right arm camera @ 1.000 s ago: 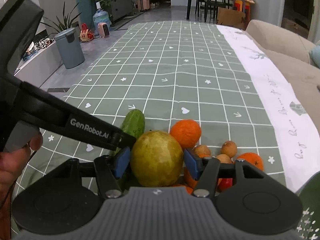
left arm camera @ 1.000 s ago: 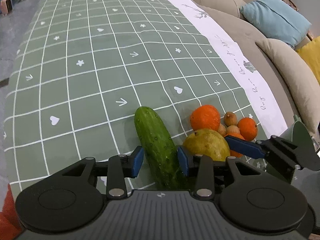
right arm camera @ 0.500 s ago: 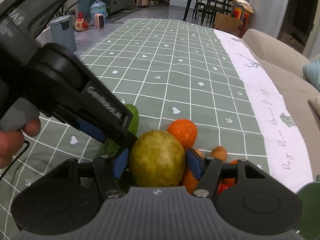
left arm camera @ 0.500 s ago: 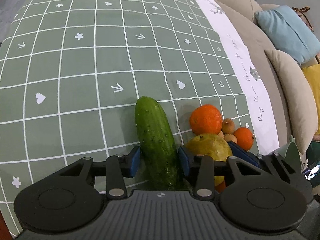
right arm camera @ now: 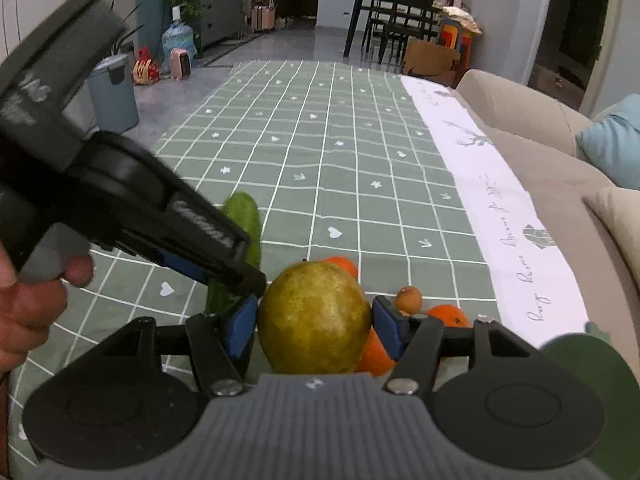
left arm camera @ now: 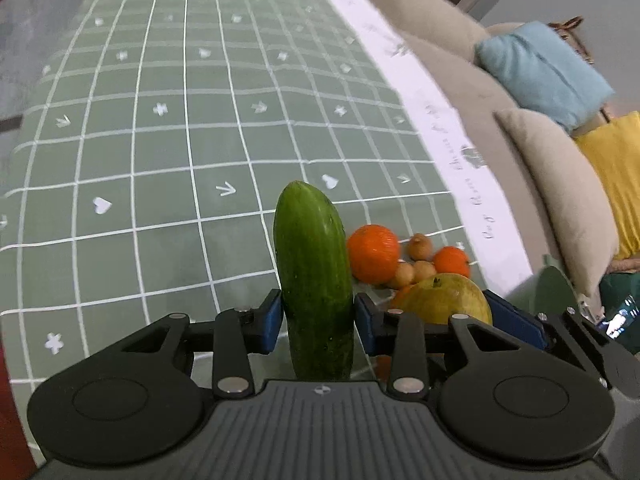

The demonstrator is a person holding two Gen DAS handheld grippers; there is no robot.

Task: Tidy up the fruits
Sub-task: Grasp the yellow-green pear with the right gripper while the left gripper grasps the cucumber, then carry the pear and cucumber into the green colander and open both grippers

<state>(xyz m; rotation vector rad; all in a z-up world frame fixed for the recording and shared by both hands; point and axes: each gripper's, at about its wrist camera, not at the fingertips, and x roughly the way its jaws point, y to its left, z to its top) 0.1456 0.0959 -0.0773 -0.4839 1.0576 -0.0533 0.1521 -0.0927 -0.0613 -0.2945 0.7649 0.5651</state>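
Beside gripped cucumber (left arm camera: 314, 280), oranges (left arm camera: 373, 253), pear (right arm camera: 314, 322), sofa cushions (left arm camera: 542, 66)

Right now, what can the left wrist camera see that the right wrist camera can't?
Only the left wrist view shows the yellow cushion and the cucumber's whole length in the left gripper.

Only the right wrist view shows the bin, the dining table and the person's hand.

Both show the pear in the right gripper, the oranges and the checked cloth.
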